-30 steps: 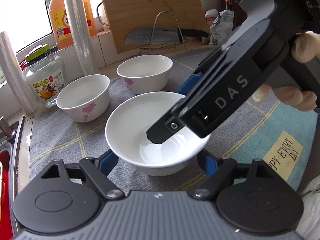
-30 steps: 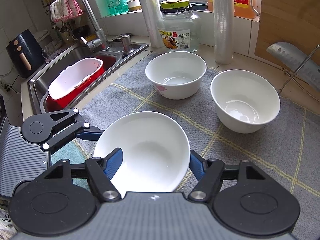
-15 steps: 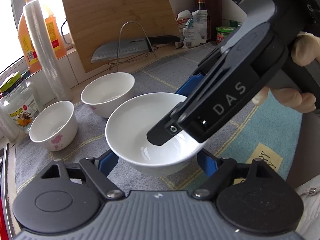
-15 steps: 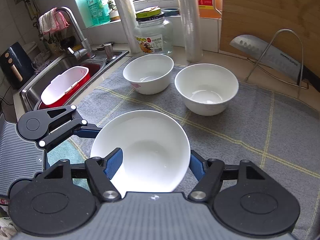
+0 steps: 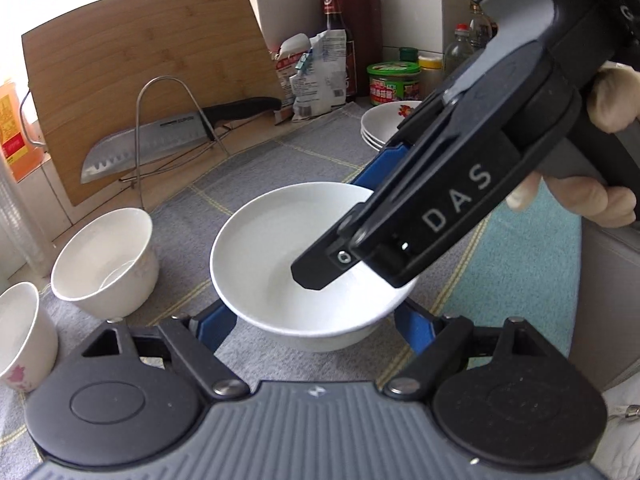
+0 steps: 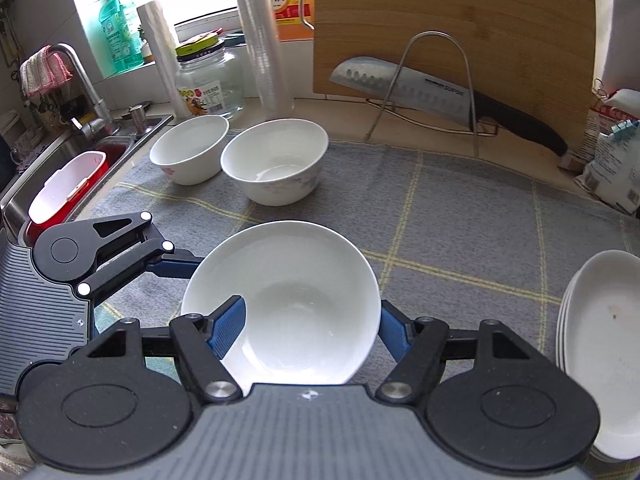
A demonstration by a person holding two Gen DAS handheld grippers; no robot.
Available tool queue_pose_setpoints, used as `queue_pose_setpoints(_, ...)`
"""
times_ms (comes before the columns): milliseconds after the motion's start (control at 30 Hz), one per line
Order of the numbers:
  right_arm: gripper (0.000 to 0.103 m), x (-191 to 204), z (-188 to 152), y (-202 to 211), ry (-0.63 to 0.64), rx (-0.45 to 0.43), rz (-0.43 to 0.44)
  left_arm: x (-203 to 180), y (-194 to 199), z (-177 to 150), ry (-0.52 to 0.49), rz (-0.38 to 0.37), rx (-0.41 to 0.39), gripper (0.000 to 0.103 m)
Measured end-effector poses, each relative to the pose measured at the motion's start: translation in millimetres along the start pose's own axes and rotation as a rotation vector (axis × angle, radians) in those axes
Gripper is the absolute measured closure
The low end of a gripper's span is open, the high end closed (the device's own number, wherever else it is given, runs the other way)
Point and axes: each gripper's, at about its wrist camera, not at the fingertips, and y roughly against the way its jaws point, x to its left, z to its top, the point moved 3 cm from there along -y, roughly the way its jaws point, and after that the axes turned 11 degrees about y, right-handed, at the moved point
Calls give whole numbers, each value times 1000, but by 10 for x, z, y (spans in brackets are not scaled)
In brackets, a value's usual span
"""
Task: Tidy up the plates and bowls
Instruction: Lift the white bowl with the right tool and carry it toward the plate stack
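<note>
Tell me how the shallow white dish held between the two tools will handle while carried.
The shallow white dish looks glazed and glossy, so probably slippery against the pads. It appears ceramic: rigid, likely breakable if dropped. The right tool pinches only its rim, so it may tilt.

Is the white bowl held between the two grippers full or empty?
Empty: the white bowl shows only its bare, glossy inside.

I count three white bowls: one wide bowl and two deeper bowls behind it. I see one stack of white plates, one knife, one wooden cutting board, one glass jar and two grippers.
</note>
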Motion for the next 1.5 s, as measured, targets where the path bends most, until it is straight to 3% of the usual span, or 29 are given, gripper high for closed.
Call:
queue_pose_setpoints(300,27,-212,-82,-67,-12,23,-20,-58,-277,54,0,-20,26,18)
queue_pose_setpoints(833,27,-282,-121,-129,-14,34,-16,-71,-354,60,23,-32,37,18)
queue_pose_setpoints(933,25,-276,-124,-128,-17,29,-7,-80,-346,43,17,-27,33,16)
queue_pose_setpoints(1033,15,-265,-123,-101,-11,17,-15,-70,-314,41,29,-29,31,10)
queue_pose_setpoints(1100,0,-265,-116,-53,-15,-8,-29,-45,-288,30,46,-20,37,9)
queue_pose_setpoints(1333,0,-261,-78,58,21,-43,-63,22,-45,-12,104,33,80,9)
queue_pose_setpoints(1500,0,-190,-38,92,105,-83,-59,69,149,-26,171,147,113,9)
